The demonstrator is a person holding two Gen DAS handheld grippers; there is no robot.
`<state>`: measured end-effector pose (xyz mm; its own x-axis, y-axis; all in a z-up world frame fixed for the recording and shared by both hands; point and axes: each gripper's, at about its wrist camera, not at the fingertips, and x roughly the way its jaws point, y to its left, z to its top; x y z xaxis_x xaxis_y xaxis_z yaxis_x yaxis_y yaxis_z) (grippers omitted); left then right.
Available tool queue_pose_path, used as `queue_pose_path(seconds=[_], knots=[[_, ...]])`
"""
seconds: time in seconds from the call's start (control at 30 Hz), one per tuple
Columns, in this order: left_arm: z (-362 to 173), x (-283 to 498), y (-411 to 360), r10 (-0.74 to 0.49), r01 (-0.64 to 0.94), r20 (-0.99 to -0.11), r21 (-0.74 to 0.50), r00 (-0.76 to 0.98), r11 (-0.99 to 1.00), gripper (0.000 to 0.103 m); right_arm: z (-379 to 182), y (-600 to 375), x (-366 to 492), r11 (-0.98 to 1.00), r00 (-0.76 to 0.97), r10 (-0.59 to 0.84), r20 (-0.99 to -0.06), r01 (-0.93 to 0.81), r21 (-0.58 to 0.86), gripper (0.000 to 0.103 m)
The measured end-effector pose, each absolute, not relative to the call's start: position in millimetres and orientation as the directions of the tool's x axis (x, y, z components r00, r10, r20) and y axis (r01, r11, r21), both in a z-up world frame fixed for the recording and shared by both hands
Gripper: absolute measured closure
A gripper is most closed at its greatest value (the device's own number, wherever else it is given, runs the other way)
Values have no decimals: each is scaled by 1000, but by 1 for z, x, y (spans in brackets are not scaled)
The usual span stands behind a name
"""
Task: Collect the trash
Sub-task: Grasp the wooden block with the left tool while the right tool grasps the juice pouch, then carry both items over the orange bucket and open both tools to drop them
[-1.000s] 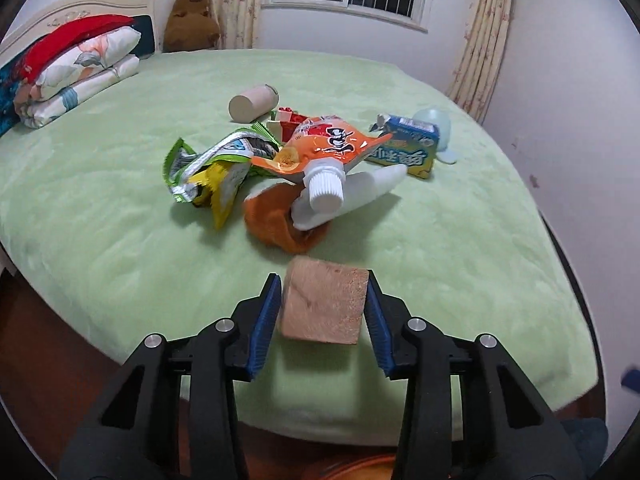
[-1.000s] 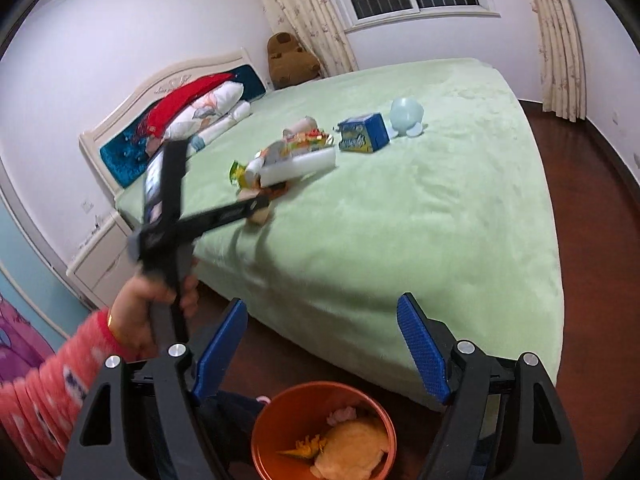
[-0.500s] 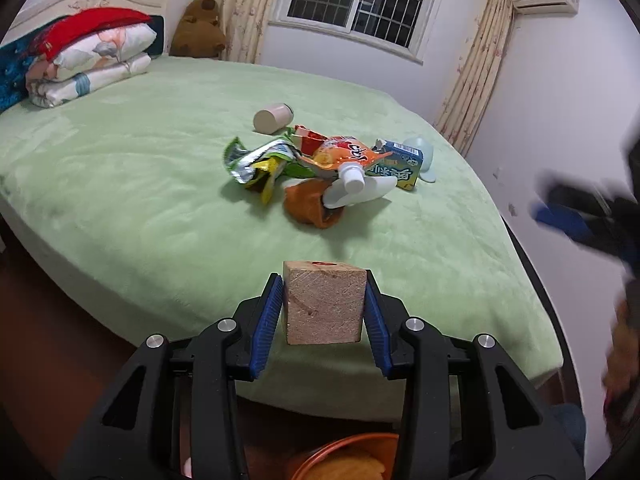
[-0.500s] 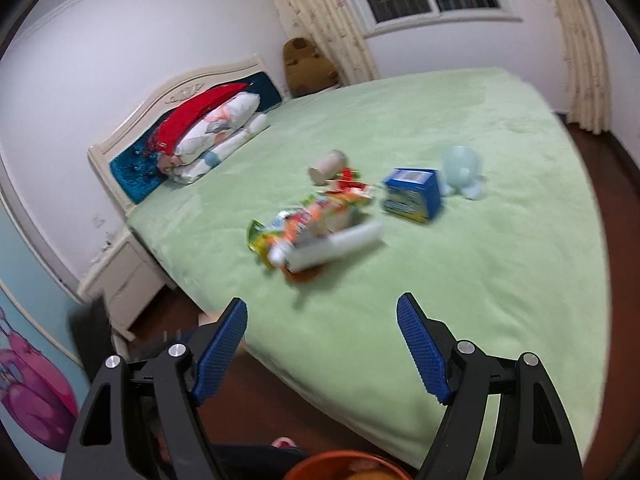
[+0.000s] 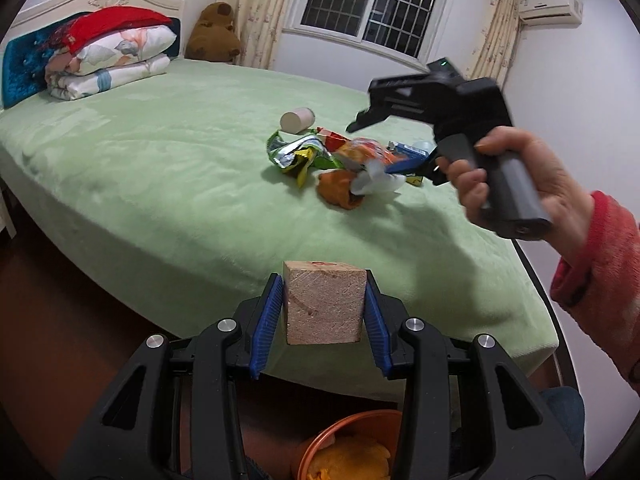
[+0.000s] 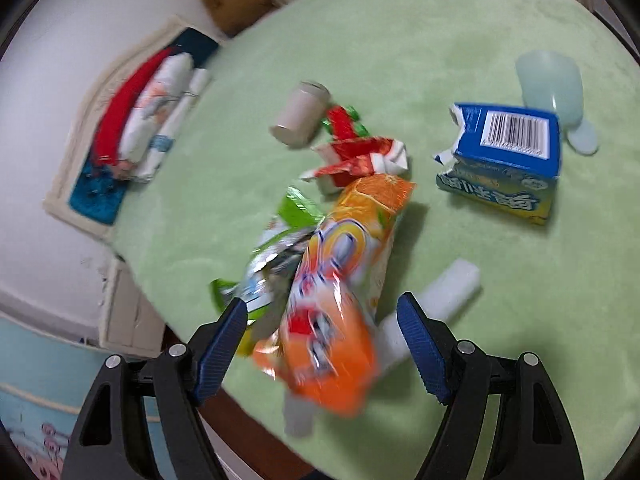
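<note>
My left gripper is shut on a wooden block and holds it off the bed's edge, above an orange bin on the floor. My right gripper is open, right above the trash pile on the green bed, its jaws on either side of an orange snack bag. It also shows in the left wrist view, held in a hand. The pile holds a green wrapper, a red wrapper, a white tube, a blue carton and a beige cup.
A pale green cup lies behind the carton. Folded bedding and a brown plush toy sit at the headboard. A nightstand stands beside the bed. The bin holds orange trash.
My right gripper has swung from over the floor to the trash pile on the bed. My left gripper has drawn back from the bed with the block, over the bin.
</note>
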<state>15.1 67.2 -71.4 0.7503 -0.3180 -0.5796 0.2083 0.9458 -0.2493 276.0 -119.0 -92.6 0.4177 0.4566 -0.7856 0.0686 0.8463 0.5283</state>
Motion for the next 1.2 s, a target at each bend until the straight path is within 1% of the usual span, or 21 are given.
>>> queue_pose_path(seconds=[0.1,0.17,0.4,0.53,0.77,0.93,1.07,1.2], knots=[[-72,15,70,-315,202,-580,-253,751,946,64,-102,-115,282,854,386,444,-809,92,512,56],[-72,15,72,-311,197,-581,-253,752,947,64,-102,-120,280,846,395,446,-803,107,522,56],[-67,12,70,-324,208,-569,-260,756,943,64,-56,-144,251,856,497,441,-747,17,517,57],[-62,9,62,-333,229,-563,-249,756,941,64,-30,-161,216,866,531,450,-718,-63,496,57],[-52,-3,43,-366,283,-561,-232,742,930,64,-6,-190,133,832,550,532,-643,-197,519,57],[-50,-15,33,-409,325,-579,-248,705,913,64,-8,-205,67,805,526,583,-619,-276,525,57],[-52,-27,26,-429,346,-595,-255,680,903,64,-16,-215,27,795,521,600,-607,-299,529,57],[-59,-43,16,-442,371,-621,-250,647,894,64,-36,-220,-8,789,494,609,-621,-302,535,57]])
